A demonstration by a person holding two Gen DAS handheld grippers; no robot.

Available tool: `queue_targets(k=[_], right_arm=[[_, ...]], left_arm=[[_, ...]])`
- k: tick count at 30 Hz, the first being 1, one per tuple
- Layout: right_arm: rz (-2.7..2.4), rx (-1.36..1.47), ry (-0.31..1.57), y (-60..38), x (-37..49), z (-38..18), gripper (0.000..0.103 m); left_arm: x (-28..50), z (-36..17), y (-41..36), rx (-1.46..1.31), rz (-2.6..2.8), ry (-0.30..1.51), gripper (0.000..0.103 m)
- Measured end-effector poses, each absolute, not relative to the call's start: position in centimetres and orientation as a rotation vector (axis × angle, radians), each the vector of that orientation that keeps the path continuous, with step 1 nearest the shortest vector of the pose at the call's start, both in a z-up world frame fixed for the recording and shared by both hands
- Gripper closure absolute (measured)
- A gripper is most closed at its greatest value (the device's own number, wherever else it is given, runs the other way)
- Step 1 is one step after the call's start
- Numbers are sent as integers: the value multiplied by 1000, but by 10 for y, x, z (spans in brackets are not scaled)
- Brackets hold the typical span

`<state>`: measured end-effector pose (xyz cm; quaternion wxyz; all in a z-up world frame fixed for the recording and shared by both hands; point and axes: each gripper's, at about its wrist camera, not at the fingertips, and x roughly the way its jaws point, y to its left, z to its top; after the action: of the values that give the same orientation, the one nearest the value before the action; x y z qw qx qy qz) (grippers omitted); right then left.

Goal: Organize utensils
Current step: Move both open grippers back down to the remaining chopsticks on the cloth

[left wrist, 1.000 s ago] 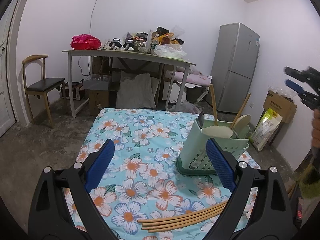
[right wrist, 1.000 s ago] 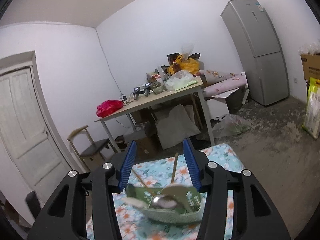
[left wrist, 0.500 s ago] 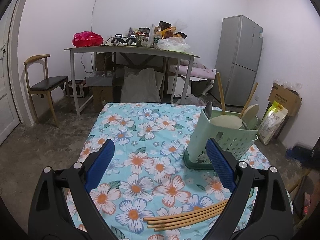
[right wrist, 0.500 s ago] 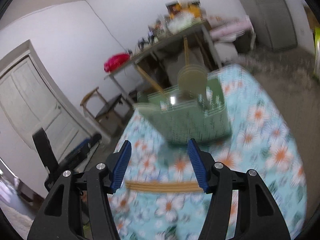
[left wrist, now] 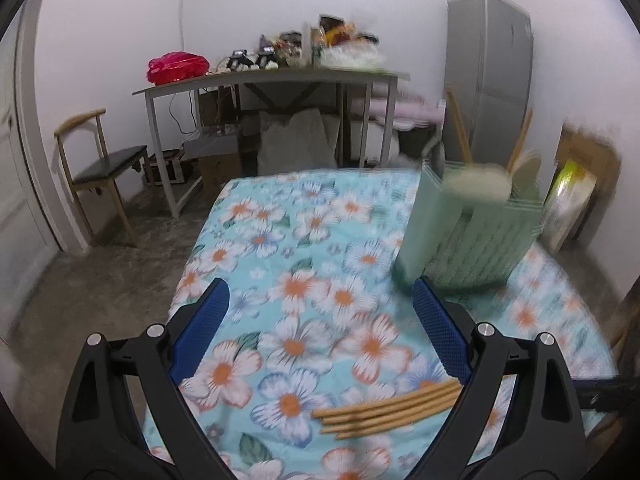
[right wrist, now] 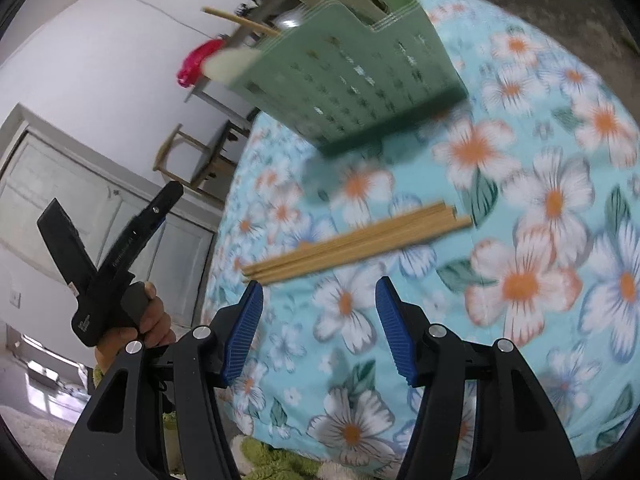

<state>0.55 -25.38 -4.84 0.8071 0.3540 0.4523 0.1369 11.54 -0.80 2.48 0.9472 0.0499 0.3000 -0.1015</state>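
A bundle of wooden chopsticks (left wrist: 384, 410) lies on the floral tablecloth (left wrist: 304, 248), just ahead of my right gripper (right wrist: 320, 300) in the right wrist view (right wrist: 356, 240). A green utensil holder (left wrist: 472, 232) with spoons and chopsticks stands at the table's right; it also shows in the right wrist view (right wrist: 352, 76). My left gripper (left wrist: 320, 300) is open and empty, held above the near table edge. My right gripper is open and empty, low over the cloth. The left gripper's body (right wrist: 116, 264) shows at the left of the right wrist view.
A grey cluttered desk (left wrist: 272, 80) with a red bag (left wrist: 178, 66), a wooden chair (left wrist: 100, 160), a fridge (left wrist: 492, 76) and boxes (left wrist: 580, 192) stand beyond the table. A white door (right wrist: 80, 208) is at the left.
My right gripper has swung down from high above the holder to low over the cloth near the chopsticks. My left gripper has moved closer to the table.
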Motion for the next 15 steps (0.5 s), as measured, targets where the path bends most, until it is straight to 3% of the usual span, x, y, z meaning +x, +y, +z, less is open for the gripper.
queue_targets(k=[7, 15], right_arm=[[229, 884, 1010, -265, 14, -72, 46], [149, 1069, 1009, -281, 28, -100, 62]], left_arm=[[120, -17, -34, 307, -158, 745, 14], [127, -39, -39, 371, -109, 794, 14]])
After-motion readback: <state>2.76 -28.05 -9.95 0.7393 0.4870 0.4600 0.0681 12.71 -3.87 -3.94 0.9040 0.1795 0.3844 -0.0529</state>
